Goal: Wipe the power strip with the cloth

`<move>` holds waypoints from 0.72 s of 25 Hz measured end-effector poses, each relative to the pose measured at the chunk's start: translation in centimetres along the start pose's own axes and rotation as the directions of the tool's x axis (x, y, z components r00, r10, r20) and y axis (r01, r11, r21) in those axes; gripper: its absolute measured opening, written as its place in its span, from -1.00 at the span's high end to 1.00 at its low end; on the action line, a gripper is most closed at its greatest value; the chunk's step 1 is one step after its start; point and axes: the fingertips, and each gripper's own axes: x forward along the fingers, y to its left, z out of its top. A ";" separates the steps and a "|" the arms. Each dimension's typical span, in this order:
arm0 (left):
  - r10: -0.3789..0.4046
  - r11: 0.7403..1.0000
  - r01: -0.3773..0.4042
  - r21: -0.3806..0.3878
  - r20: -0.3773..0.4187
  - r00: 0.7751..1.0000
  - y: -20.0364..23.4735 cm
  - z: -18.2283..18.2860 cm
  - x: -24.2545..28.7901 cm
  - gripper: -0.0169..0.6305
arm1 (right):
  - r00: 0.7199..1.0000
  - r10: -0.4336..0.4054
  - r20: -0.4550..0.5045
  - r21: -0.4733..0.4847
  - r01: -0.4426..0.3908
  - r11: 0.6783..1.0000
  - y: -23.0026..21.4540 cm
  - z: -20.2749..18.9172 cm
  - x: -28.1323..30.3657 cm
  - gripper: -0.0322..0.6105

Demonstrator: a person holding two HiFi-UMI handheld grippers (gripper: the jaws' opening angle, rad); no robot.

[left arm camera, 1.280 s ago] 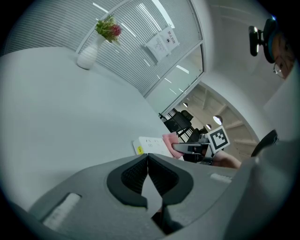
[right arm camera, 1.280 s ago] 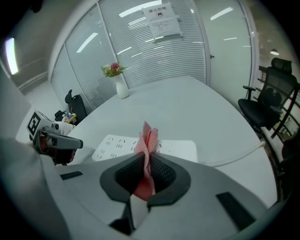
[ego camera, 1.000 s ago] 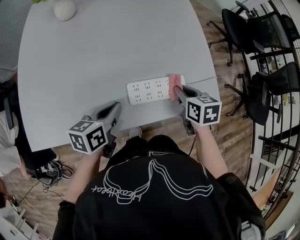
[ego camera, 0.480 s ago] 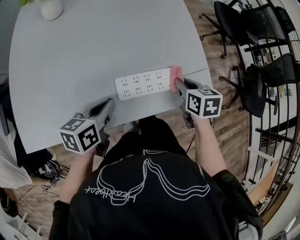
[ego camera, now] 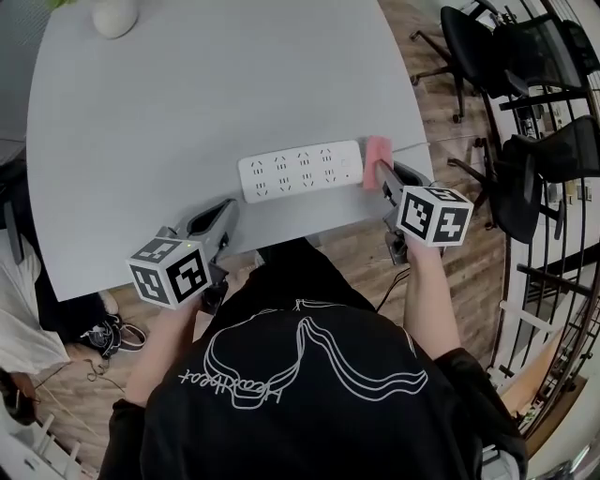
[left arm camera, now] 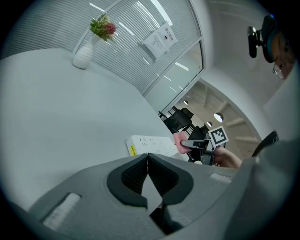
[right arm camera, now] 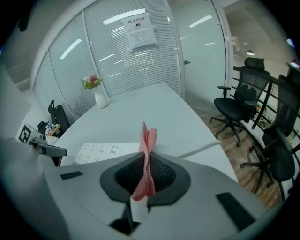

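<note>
A white power strip (ego camera: 300, 170) lies on the grey table (ego camera: 187, 103) near its front edge, with its cable (ego camera: 427, 142) trailing off to the right. My right gripper (ego camera: 380, 173) is shut on a pink cloth (ego camera: 376, 150), held just off the strip's right end. In the right gripper view the pink cloth (right arm camera: 146, 154) stands pinched between the jaws, with the power strip (right arm camera: 105, 153) to the left. My left gripper (ego camera: 214, 221) hovers at the table's front edge, below and left of the strip, shut with nothing in it. The left gripper view shows the power strip (left arm camera: 152, 146) ahead.
A white vase (ego camera: 114, 16) stands at the table's far left corner. Black office chairs (ego camera: 525, 103) are on the wooden floor to the right. A glass partition (right arm camera: 131, 51) runs behind the table. Cables (ego camera: 103, 337) lie on the floor at the lower left.
My right gripper has slid the cloth rightward along the strip and off its right end. The left gripper has stayed at the table's front edge.
</note>
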 end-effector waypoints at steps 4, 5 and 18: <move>-0.002 1.000 0.002 0.008 -0.003 1.000 -0.2 0.2 0.5 0.91 | 0.999 0.006 0.035 -0.019 -0.006 1.000 0.1 1.6 -0.8 0.78; -0.001 1.000 0.001 0.013 -0.001 1.000 -0.2 0.4 0.7 0.91 | 0.999 0.013 0.043 -0.026 -0.012 1.000 0.3 2.0 -0.9 0.78; 0.038 0.999 -0.038 0.001 0.061 0.997 -0.7 2.4 -1.4 0.91 | 0.969 0.244 0.044 -0.172 -0.234 0.957 10.3 4.2 0.8 0.78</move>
